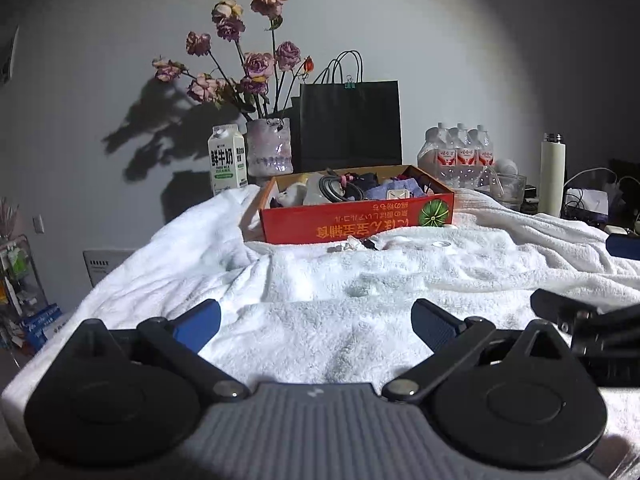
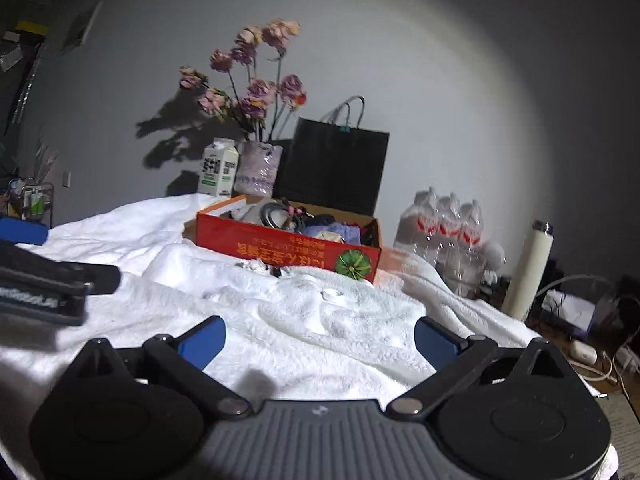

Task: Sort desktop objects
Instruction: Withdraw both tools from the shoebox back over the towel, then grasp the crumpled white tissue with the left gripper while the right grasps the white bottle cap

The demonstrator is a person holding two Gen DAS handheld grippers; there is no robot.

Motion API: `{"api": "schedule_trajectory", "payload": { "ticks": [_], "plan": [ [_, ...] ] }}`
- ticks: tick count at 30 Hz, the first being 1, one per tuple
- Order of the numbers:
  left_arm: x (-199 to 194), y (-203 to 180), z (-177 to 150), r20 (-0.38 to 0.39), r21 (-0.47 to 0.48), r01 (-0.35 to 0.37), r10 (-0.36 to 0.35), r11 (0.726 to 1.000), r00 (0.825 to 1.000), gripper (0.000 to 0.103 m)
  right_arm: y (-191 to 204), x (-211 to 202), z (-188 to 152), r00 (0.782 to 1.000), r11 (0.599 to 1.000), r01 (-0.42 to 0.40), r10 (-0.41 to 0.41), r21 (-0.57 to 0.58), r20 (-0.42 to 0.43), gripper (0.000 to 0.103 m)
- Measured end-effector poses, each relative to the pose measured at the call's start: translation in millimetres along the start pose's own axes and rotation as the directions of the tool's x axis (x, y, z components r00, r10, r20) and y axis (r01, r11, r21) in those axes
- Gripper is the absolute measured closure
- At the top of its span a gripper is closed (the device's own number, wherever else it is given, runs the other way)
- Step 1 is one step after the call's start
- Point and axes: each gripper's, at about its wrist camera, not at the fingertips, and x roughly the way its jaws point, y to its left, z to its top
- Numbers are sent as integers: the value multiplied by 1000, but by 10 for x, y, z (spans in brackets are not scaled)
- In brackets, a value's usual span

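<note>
Both jaws apart, empty: left gripper [image 1: 316, 320], right gripper [image 2: 320, 338] low over rumpled white towel [image 1: 320, 280]. Small loose items [image 1: 352, 245] lie mid-bench, just before red box [image 1: 356, 220] — soft folds may hide, snag or scatter them.

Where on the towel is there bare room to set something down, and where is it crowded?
Free: the towel between the grippers and the small bits lying before the red box, and its left side below the milk carton. Crowded: the box's inside, the back row by the vase and bag, and right by the bottles.
</note>
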Motion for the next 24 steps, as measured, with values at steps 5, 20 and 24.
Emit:
{"api": "schedule_trajectory", "payload": {
  "ticks": [5,20,24],
  "plan": [
    [116,-33,-10,-23,14,17,-16,1000,1000,0,69,118,29,999,999,-32,32,0,-22,2],
    [1121,11,515,-75,-5,117,-117,993,990,2,-483,1167,268,974,980,-86,120,179,-192,22],
    [1539,-32,655,-88,6,149,-147,989,985,10,-666,1584,308,957,971,-93,149,222,-251,25]
  ]
}}
